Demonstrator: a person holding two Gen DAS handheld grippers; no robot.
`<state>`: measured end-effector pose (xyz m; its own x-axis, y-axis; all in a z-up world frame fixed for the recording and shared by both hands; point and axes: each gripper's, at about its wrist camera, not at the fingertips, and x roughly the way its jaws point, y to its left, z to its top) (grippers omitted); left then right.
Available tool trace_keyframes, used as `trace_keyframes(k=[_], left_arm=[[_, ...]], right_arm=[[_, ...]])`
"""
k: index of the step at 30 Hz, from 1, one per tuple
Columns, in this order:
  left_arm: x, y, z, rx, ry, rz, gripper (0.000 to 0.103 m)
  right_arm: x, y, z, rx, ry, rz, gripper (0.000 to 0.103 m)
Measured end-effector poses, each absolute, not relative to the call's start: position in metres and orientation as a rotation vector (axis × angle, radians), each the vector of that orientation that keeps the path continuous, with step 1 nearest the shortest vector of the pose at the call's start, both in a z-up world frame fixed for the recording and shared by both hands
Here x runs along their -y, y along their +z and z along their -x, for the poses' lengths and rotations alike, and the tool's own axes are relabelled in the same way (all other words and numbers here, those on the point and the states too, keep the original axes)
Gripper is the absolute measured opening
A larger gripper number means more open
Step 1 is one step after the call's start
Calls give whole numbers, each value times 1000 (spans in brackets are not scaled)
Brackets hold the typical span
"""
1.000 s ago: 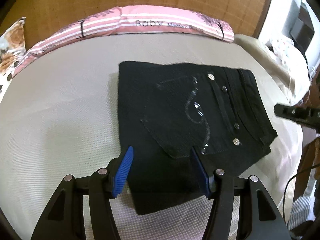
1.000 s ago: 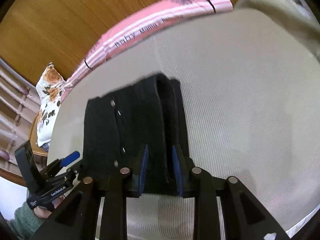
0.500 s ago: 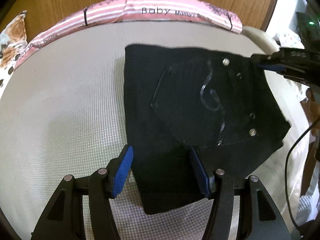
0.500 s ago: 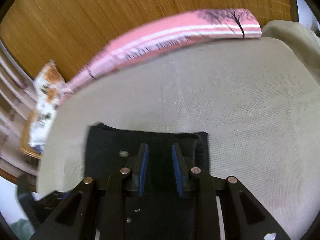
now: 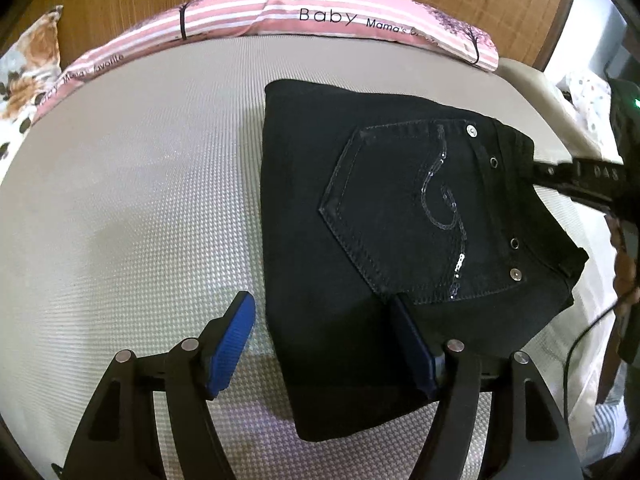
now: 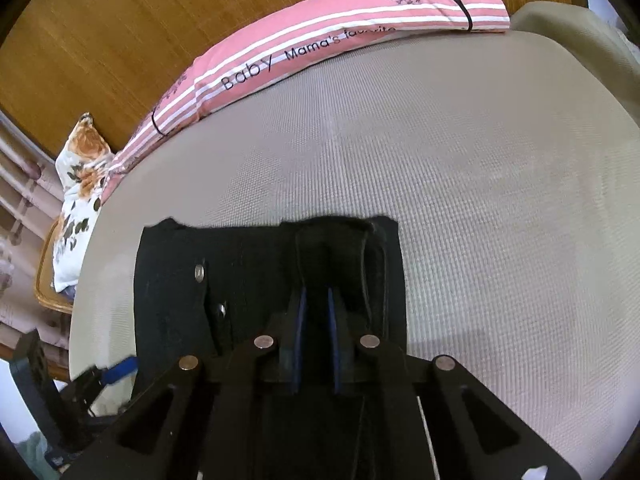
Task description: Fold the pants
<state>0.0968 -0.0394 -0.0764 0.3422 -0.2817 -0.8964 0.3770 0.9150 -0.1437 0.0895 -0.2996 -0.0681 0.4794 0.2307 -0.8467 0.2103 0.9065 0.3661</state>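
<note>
Folded black denim pants (image 5: 392, 240) lie on beige mattress (image 5: 140, 200), centre-right of frame. Left gripper (image 5: 324, 344), jaws opening, straddles their lower-left corner. Right gripper (image 6: 316, 332), jaws closing, pinches the waistband edge.

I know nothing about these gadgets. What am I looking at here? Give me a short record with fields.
Garment: black pants, folded into a compact stack, back pocket with sequin swirl on top
Surface: beige mattress
Behind: pink striped pillow along the wooden headboard
Left gripper: jaws opening, straddling the stack's near corner
Right gripper: jaws closing on the waistband edge
</note>
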Motion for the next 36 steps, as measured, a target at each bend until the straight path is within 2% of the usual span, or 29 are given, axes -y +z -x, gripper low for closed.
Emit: trace_keyframes(k=[14, 16, 18, 20, 22, 26, 36], left_arm=[[27, -66, -104, -1098, -392, -81, 71], [24, -65, -107, -1099, -395, -61, 71], [18, -65, -112, -1106, -402, -27, 71], [14, -68, -117, -1132, -430, 13, 71], [6, -73, -122, -1162, -461, 69, 71], [-10, -80, -130, -1202, -510, 179, 71], [-18, -91, -152, -1252, -593, 326, 71]], right_arm=[[294, -71, -56, -1124, 51, -473, 11], [295, -69, -55, -1120, 70, -487, 16], [297, -68, -53, -1113, 114, -513, 26], [301, -65, -50, -1102, 150, -536, 28], [307, -63, -47, -1094, 180, -577, 35], [319, -64, -42, -1097, 193, -611, 58], [353, -99, -39, -1144, 206, -747, 59]])
